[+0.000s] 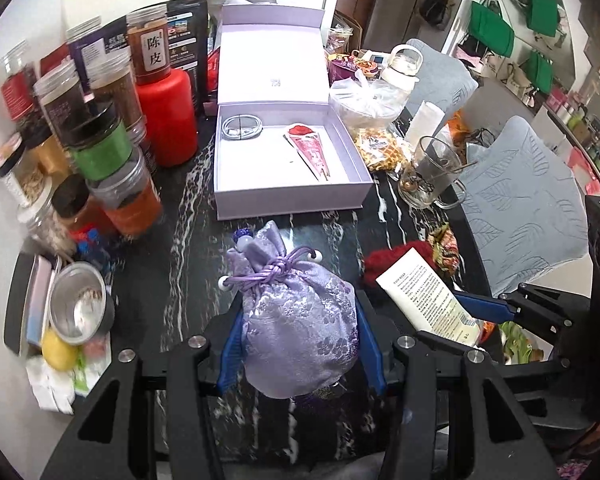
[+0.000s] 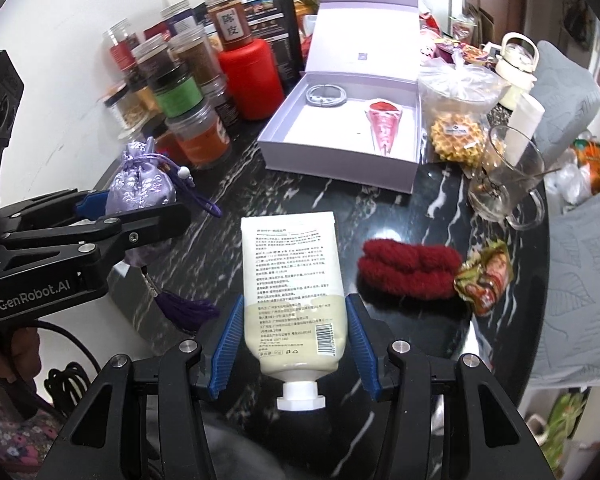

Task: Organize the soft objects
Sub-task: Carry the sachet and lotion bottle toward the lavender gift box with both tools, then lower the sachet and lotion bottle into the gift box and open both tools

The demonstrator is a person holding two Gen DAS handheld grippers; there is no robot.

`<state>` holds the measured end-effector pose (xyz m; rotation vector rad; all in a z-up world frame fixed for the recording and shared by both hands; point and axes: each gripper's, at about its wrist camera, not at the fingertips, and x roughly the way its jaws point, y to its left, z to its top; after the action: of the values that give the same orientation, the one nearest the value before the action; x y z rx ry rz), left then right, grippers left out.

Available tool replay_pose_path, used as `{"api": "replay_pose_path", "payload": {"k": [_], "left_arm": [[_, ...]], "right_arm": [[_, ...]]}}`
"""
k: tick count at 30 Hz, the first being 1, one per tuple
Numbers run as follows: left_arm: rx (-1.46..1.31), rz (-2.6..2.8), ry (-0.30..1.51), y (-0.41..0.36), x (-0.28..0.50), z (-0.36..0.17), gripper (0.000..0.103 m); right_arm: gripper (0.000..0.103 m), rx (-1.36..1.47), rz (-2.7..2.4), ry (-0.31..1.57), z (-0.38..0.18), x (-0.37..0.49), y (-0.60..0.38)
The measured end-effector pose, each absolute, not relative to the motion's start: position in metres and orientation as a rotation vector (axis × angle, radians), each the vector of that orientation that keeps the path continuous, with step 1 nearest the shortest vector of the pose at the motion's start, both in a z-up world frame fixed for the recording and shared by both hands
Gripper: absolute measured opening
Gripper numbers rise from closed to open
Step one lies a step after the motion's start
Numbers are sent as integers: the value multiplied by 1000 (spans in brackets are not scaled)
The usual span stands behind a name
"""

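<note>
Over at the left, stacked jars (image 1: pixel 100 136) hide one another's labels. The left gripper (image 1: pixel 300 344) pinches a lilac pouch (image 1: pixel 300 320) above the dark table (image 2: pixel 300 192); its tassel (image 2: pixel 184 304) hangs half hidden. The right gripper (image 2: pixel 294 344) clamps a tube (image 2: pixel 292 292), its print unreadable. Red wool (image 2: pixel 408 268) lies beyond, before the open box (image 2: pixel 340 128).

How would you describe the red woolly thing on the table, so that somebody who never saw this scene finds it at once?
Start at the open lilac gift box on the black marble table. Nearer the table's front edge, past the glass mug, lies the red yarn bundle, beside a crumpled snack wrapper. It is the only fuzzy, dark red thing there.
</note>
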<state>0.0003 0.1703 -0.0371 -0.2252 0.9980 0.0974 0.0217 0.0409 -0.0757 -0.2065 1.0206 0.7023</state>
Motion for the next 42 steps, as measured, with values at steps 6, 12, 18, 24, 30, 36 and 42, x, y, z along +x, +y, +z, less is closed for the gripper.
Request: {"api": "replay_pose_path", "payload": {"k": [6, 12, 18, 24, 30, 36, 42], "left_arm": [[-207, 68, 1014, 192, 27, -38, 49], [-192, 40, 1020, 210, 55, -37, 49], [-184, 17, 1020, 227, 88, -36, 49], [-176, -3, 1013, 236, 118, -33, 49], [-156, -30, 1009, 244, 151, -33, 49], [-140, -42, 998, 254, 182, -33, 49], [-132, -49, 985, 263, 212, -34, 49]], "right_arm": [[50, -193, 681, 1029, -73, 45, 61], [50, -186, 661, 1024, -68, 69, 78], [50, -185, 644, 1019, -62, 97, 90], [50, -183, 627, 1007, -56, 127, 98], [50, -161, 601, 1002, -54, 158, 103], [50, -127, 587, 1007, -53, 186, 107], [50, -127, 570, 990, -52, 216, 112]]}}
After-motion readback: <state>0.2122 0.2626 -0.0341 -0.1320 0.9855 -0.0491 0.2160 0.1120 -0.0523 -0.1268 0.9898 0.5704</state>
